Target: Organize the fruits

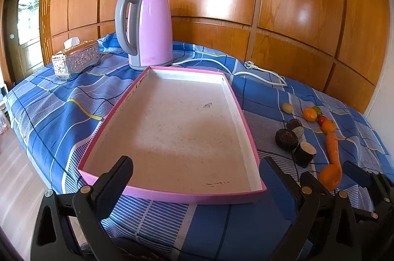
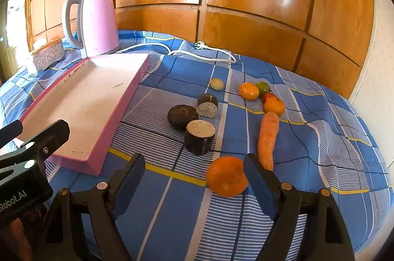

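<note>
While both grippers hang low over the near edge of the blue plaid tablecloth point(image 2: 320, 113), nothing has been picked up. The left gripper point(image 1: 197, 183) has its fingers spread wide with nothing between them, sitting right in front of the near rim of the pink tray point(image 1: 172, 194), which is a shallow box with a whitish floor and no fruit in it. The right gripper point(image 2: 194, 181) is spread apart too, and the big orange point(image 2: 227, 176) sits on the cloth just inside its right finger point(image 2: 258, 184), close to or maybe touching the pad, can't tell which, but it's definitely not squeezed. All the produce is on the cloth to the right of the tray: a carrot point(image 2: 268, 137) lying lengthwise just behind the orange, two smaller oranges point(image 2: 249, 91) point(image 2: 274, 106) with a green fruit point(image 2: 263, 87) and a red one point(image 2: 268, 95) bunched together beyond it, a small pale round thing point(image 2: 216, 83) off on its own, and three dark chunky pieces point(image 2: 199, 136) with pale cut faces clustered between the tray and the carrot. At the back there's a pink kettle point(image 1: 147, 29) just behind the tray, its white cord point(image 1: 246, 71) trailing right, and a silver tissue box point(image 1: 76, 59) to the left.
</note>
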